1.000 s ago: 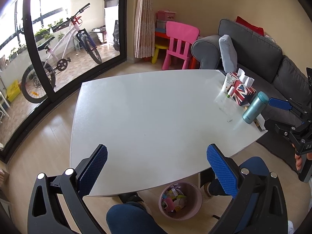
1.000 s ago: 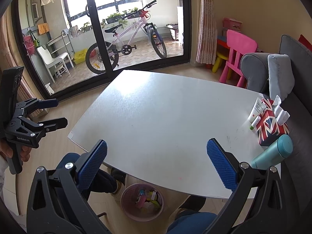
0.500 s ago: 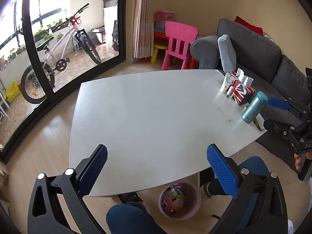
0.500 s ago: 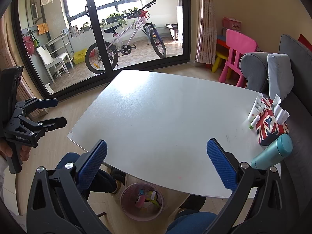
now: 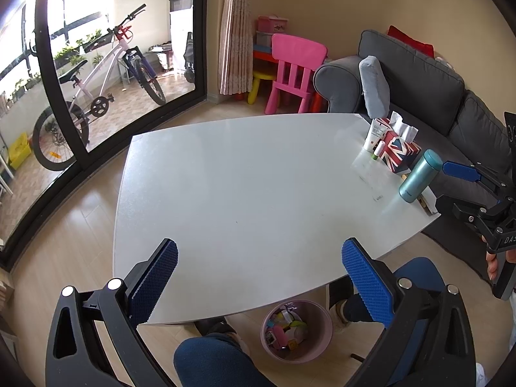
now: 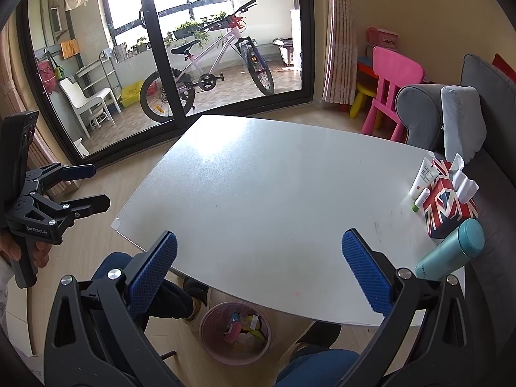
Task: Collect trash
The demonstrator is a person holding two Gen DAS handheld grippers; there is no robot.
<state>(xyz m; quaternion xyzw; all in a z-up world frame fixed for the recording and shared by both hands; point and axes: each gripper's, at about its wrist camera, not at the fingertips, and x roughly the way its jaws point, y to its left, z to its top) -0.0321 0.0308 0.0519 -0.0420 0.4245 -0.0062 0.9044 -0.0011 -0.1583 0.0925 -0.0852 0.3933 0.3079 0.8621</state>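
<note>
White bench mostly bare; tissue box, tube and teal flask clustered at its sofa-side edge. Grey sofa, pink chair, bike behind glass door. Pink bin on floor under bench's near edge, trash inside. Left hand-held gripper and right hand-held gripper both spread wide, holding nothing, above near edge.
</note>
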